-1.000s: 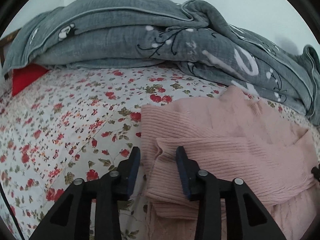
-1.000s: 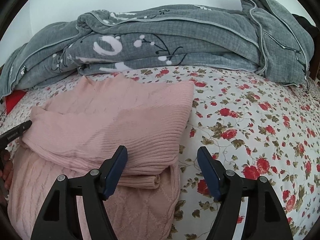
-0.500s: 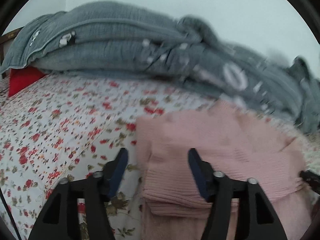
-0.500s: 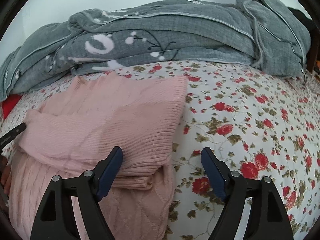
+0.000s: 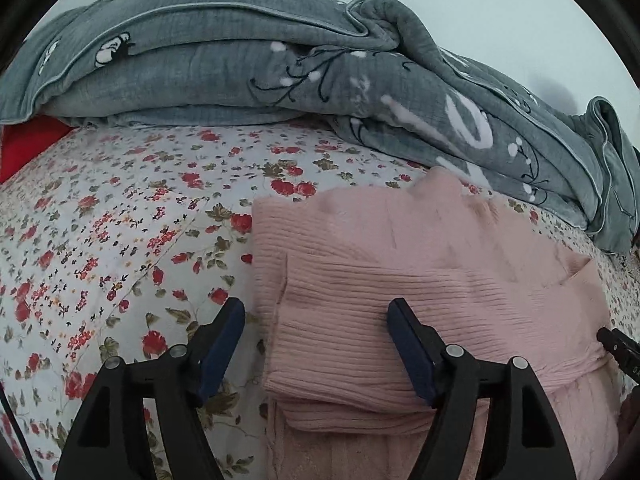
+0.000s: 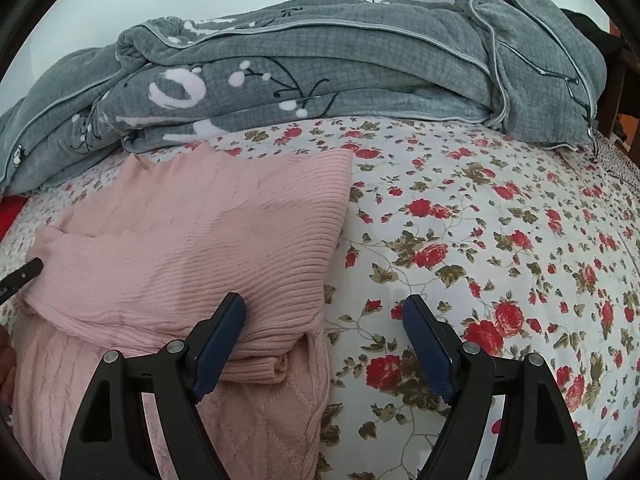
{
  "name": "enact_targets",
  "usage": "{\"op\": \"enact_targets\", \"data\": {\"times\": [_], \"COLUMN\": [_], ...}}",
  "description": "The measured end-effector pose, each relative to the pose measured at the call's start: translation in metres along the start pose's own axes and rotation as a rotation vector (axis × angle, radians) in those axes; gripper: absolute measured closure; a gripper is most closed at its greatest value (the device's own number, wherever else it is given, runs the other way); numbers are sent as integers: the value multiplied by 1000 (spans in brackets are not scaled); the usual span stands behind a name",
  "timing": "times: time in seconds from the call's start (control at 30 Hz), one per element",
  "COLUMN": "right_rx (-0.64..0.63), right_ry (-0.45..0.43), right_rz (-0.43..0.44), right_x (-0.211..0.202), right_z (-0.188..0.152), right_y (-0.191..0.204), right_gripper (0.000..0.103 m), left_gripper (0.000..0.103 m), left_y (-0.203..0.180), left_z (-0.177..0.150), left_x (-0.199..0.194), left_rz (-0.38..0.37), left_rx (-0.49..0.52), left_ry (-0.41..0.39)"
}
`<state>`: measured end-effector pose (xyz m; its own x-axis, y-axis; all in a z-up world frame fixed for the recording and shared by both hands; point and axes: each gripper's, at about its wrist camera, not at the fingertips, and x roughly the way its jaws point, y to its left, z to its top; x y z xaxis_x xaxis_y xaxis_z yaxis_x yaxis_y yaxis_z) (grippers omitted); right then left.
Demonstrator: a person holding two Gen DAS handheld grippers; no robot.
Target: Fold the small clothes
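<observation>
Two grippers hover over one pink knitted sweater (image 5: 420, 288) that lies on the floral bedsheet (image 5: 120, 240), folded into a thick stack. In the left wrist view its long axis runs from the near edge away toward the grey quilt (image 5: 280, 72) heaped at the back, and a ribbed sleeve lies crosswise over the body.

At the left, the left gripper (image 5: 316, 344) tilts downward over the sweater's left edge — its jaws are opening, one finger above the sheet, the other above the knit, pads clear of the fabric.

At the right, the right gripper (image 6: 322, 342) also slants down, its jaws wide apart and straddling the sweater's right edge — nothing is clamped between them.
</observation>
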<state>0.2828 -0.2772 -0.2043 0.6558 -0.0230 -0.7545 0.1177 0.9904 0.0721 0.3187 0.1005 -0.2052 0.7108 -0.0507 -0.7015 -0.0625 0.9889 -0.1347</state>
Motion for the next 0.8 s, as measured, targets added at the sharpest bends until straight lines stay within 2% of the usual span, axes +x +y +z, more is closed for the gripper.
{"op": "enact_targets", "data": {"times": [0.33, 0.53, 0.67, 0.8], "right_rx": [0, 109, 124, 121], "right_ry": [14, -28, -33, -50], "right_rz": [27, -14, -10, -18], "right_x": [1, -6, -9, -11], "right_z": [0, 0, 2, 1], "right_y": [0, -18, -21, -20], "right_gripper": [21, 21, 21, 21], "left_gripper": [29, 29, 29, 29], "left_y": [0, 2, 5, 3], "left_z": [0, 0, 0, 0], "left_x": [1, -2, -6, -4], "left_rz": [-7, -5, -20, -18], "left_rx": [3, -7, -20, -16], "left_ry": [4, -8, -31, -18]}}
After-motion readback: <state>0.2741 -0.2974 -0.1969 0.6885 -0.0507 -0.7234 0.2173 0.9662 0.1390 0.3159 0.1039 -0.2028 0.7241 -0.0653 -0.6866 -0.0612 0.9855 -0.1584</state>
